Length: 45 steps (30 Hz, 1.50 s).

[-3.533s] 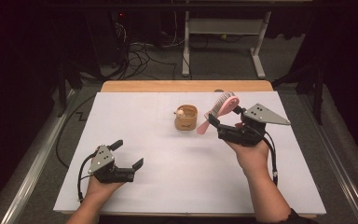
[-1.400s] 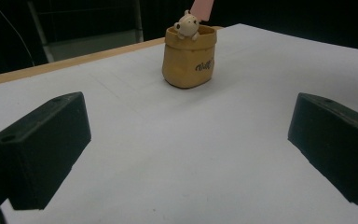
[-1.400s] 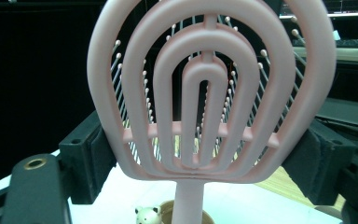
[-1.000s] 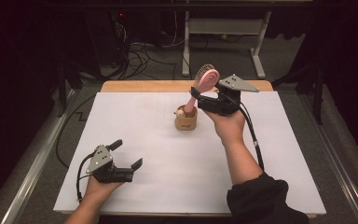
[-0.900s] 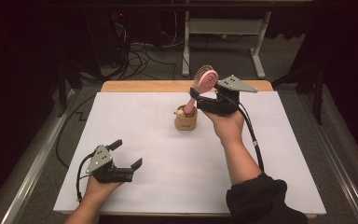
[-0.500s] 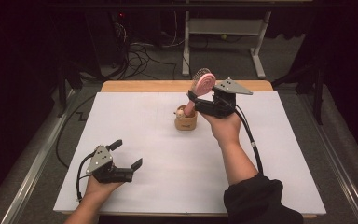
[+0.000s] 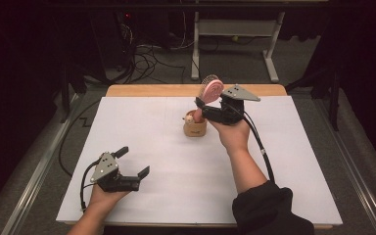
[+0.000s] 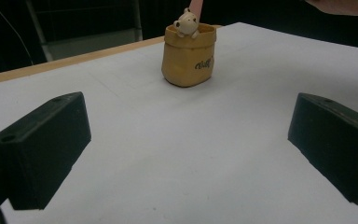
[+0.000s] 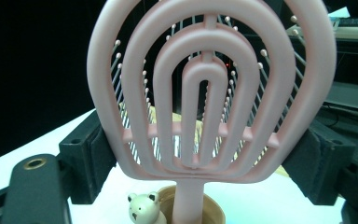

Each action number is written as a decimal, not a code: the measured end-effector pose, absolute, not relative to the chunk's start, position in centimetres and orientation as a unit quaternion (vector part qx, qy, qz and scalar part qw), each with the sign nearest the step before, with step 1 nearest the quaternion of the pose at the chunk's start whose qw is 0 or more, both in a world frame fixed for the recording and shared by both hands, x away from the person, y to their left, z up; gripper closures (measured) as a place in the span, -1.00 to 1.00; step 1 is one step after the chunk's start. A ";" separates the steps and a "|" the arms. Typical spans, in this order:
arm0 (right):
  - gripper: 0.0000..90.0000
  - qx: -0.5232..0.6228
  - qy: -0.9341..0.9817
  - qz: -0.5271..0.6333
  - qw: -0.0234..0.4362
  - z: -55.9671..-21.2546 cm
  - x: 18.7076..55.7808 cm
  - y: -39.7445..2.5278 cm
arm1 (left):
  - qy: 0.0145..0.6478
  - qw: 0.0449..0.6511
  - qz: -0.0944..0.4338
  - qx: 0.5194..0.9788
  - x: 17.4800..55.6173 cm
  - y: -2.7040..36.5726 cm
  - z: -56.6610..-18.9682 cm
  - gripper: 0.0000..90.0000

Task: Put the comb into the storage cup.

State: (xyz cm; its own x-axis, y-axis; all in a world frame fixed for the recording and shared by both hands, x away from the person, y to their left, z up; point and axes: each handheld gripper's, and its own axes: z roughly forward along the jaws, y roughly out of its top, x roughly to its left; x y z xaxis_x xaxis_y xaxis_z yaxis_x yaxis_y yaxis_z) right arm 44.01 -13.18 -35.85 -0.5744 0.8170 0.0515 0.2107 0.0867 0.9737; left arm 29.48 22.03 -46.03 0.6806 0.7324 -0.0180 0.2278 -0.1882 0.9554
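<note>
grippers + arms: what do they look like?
Both grippers, left and right, are black with two blocky black jaws, a grey three-cornered plate on top and a trailing black cable. Right arm wears a pushed-up black sleeve; left forearm is bare.

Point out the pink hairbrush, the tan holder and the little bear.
pink hairbrush (image 9: 209,93): right gripper view, middle of the vented head.
tan holder (image 8: 189,58): left gripper view, front wall.
little bear (image 8: 185,22): left gripper view, its head at the rim.
</note>
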 end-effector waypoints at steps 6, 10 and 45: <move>-0.55 0.378 0.689 0.558 0.266 -36.5 44.3 -12.9 | 0.327 0.548 0.230 0.735 29.4 22.0 -46.0 -1.00; -0.55 0.377 0.691 0.556 0.265 -36.9 44.4 -12.6 | 0.326 0.548 0.229 0.735 29.4 22.0 -46.0 -1.00; -0.56 0.390 0.701 0.541 0.254 -38.4 45.3 -11.5 | 0.327 0.549 0.226 0.736 29.3 22.0 -46.0 -1.00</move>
State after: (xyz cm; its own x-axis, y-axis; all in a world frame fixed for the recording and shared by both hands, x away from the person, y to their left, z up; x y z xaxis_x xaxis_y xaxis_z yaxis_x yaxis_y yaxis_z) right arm 45.30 -11.51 -38.40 -0.5673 0.8209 0.0660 0.2710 0.1104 0.9562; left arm 29.30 22.01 -46.05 0.6850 0.7281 -0.0262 0.2332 -0.1850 0.9547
